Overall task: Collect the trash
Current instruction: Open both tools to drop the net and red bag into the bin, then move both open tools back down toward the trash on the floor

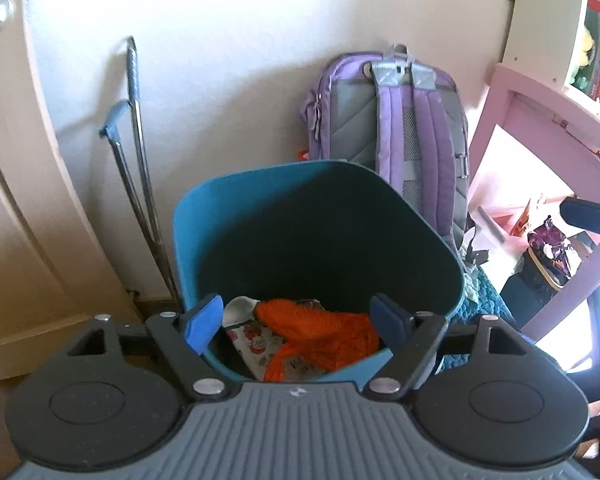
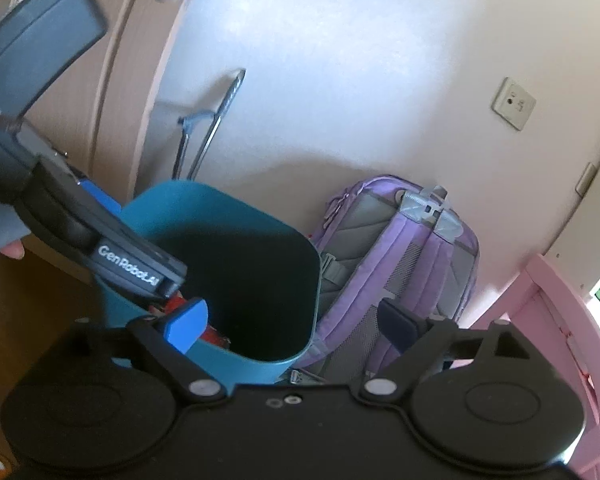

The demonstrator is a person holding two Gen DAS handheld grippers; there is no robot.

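Both the left gripper (image 1: 300, 322) and the right gripper (image 2: 296, 324) hang wide open and empty above the blue bin (image 1: 188, 216), where orange netting (image 1: 320, 332) and printed paper (image 1: 252, 344) lie at the bottom.

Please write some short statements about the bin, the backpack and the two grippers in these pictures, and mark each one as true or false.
1. The teal bin holds orange trash. True.
2. The left gripper is closed on the orange trash. False: its fingers stand apart with nothing between them, above the bin.
3. The purple backpack lies flat on the floor. False: it stands upright against the wall behind the bin.
4. The right gripper is open and holds nothing. True.
5. The bin is tipped on its side. False: it stands upright with its opening upward.
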